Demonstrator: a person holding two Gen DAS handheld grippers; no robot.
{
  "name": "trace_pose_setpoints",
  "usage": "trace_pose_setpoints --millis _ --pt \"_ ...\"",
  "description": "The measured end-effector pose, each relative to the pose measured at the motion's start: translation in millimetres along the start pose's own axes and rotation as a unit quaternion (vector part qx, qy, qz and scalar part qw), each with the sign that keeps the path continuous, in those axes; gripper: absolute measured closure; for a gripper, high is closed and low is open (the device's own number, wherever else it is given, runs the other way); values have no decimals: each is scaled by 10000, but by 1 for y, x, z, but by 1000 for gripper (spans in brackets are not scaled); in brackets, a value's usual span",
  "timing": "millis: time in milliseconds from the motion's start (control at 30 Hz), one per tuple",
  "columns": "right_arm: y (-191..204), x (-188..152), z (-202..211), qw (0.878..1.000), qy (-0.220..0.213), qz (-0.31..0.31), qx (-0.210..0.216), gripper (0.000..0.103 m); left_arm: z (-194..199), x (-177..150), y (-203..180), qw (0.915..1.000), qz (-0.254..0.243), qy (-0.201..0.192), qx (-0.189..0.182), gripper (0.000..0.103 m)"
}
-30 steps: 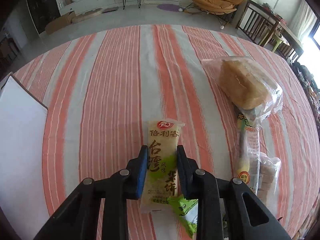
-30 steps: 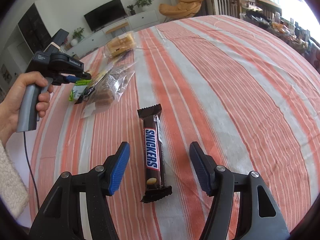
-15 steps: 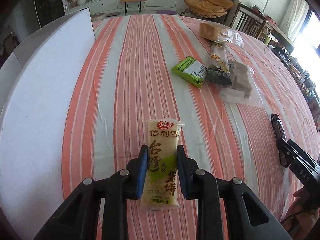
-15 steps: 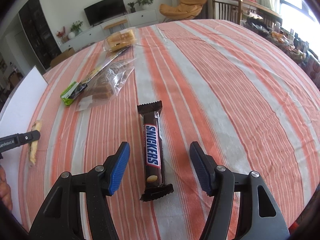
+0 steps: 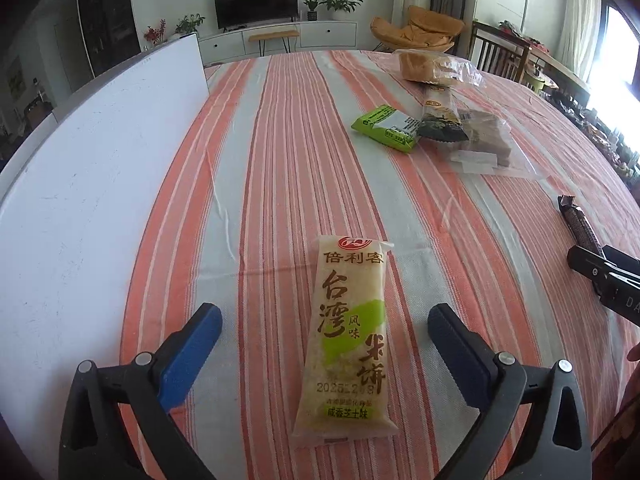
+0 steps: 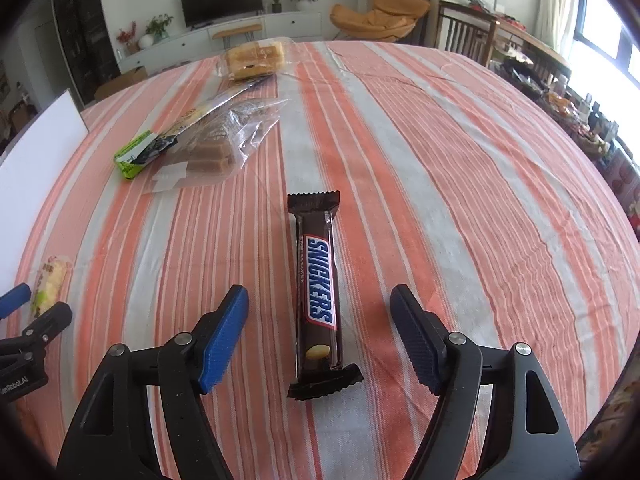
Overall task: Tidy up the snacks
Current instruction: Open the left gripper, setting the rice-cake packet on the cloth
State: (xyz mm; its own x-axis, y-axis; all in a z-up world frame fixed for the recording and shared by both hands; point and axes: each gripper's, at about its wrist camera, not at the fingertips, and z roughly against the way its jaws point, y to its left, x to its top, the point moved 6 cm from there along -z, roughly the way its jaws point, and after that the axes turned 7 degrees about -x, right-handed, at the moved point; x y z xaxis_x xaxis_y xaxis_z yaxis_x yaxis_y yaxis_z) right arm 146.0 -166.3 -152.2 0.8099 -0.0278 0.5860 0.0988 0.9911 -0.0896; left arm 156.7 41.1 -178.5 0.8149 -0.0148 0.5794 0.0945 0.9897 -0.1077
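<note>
So, orange-and-grey striped tablecloth (image 5: 280, 128) covers the whole table, flat white board (image 5: 92, 184) lies along its left edge. Far side: clear bag of yellow sponge cake (image 6: 256, 58), clear bag of brown wafer blocks (image 6: 216, 148) nearer, dark-ended long snack packet (image 5: 440, 116) lying partly over that bag, green flat packet (image 5: 386, 128) touching its left side. My left gripper (image 5: 324, 336) is spread wide, blue pads on either side of the pale translucent rice-cracker packet with a green patch and red-brown Chinese print (image 5: 348, 336), not touching it; packet lies flat on the cloth, long axis pointing away from me, near the white board. My right gripper (image 6: 320, 336) is spread wide too, fingers apart from the dark brown Snickers bar (image 6: 318, 288), which lies flat between them, lengthwise, near crimped end slightly curled up. Snickers is well apart from the rice-cracker packet, to its right
</note>
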Motion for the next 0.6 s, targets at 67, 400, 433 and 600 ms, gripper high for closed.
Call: trace_pose_setpoints --millis 67,400,433,600 --pt "0 0 0 10000 1 2 2 24 -1 0 0 10000 0 -12 15 0" --pt "0 1 -1 10000 -1 8 3 21 0 0 0 10000 2 -21 21 0" --pt "0 1 -1 10000 -2 8 2 21 0 0 0 10000 2 -21 20 0" --pt "0 1 -1 10000 -4 11 3 20 0 0 0 10000 3 -22 20 0"
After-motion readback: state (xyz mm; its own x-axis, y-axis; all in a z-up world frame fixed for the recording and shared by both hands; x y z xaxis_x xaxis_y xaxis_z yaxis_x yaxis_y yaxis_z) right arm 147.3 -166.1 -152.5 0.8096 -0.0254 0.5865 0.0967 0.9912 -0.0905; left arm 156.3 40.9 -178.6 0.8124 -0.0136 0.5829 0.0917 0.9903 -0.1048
